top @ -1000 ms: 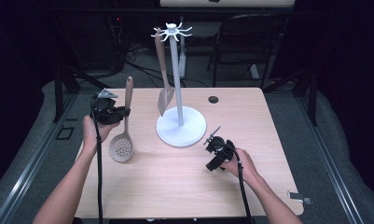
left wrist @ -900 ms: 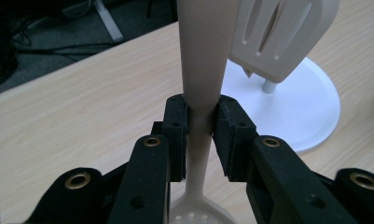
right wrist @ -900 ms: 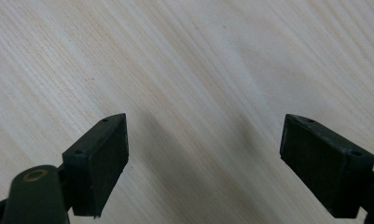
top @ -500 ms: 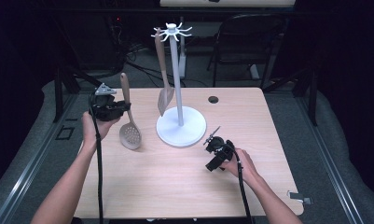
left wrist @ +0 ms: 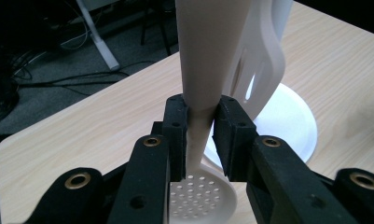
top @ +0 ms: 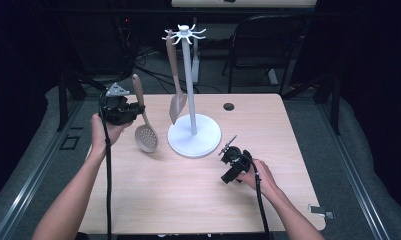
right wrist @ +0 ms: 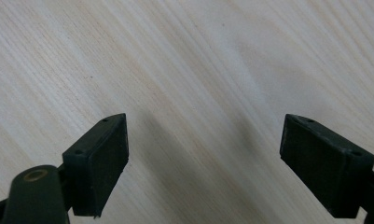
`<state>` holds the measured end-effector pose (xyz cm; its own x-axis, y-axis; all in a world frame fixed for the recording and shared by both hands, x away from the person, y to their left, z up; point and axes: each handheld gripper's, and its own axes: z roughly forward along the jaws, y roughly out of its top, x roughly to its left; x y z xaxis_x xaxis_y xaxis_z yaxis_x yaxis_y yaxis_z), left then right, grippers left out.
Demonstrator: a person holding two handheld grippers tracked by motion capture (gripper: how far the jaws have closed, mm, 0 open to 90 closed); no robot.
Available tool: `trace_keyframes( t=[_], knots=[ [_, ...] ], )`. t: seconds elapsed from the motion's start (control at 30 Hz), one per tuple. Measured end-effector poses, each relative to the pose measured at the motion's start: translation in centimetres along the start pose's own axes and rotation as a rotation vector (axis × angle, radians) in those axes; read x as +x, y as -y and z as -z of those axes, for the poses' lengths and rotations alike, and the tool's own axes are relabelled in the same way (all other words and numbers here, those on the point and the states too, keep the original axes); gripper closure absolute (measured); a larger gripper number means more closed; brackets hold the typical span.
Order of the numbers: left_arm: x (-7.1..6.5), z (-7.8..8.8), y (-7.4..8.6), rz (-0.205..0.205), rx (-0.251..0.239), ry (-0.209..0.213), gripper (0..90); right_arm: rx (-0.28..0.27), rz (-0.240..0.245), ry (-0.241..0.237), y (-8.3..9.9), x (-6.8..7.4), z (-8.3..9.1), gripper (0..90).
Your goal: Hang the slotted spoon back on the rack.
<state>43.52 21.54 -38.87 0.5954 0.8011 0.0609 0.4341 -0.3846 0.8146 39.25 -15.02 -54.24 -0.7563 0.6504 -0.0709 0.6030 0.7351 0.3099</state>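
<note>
Stand: a white utensil stand [top: 193, 135] rises from a round base near the table's middle, its hooked crown at the top of a thin pole; a tan slotted turner [top: 175, 80] hangs from one hook, blade down, just left of the pole.
In the way: the hanging slotted turner sits close beside the skimmer — in the left gripper view its slotted blade [left wrist: 264, 60] shows right behind the gripped handle, with the white base [left wrist: 287, 121] beyond.
Skimmer: a tan perforated skimmer [top: 143, 122] stands nearly upright left of the stand, bowl down, handle up, in the air just above the table [top: 188, 200].
Left gripper: the left gripper [top: 133, 111] is held above the table's left edge, forearm coming up from the bottom, jaws pointing toward the stand — clamped on the skimmer's handle partway down.
Right gripper: the right gripper [top: 227, 150] lies low on the table right of the base, jaws spread wide with nothing between them; its own view looks onto bare wood grain [right wrist: 198, 70].
Small things: a dark round hole [top: 229, 106] sits near the far edge, right of the stand.
Open room: the near half of the table lies bare wood; a black chair [top: 268, 50] stands behind the far edge.
</note>
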Motion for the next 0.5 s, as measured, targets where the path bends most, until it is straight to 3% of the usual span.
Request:
trace_keyframes(
  t=[0.5],
  knots=[
    [-1.4,0.3,-1.9,-0.04,-0.012,0.039,74.9,-0.002,0.001,-0.003,0.2,-0.1,0.2,14.7]
  ],
)
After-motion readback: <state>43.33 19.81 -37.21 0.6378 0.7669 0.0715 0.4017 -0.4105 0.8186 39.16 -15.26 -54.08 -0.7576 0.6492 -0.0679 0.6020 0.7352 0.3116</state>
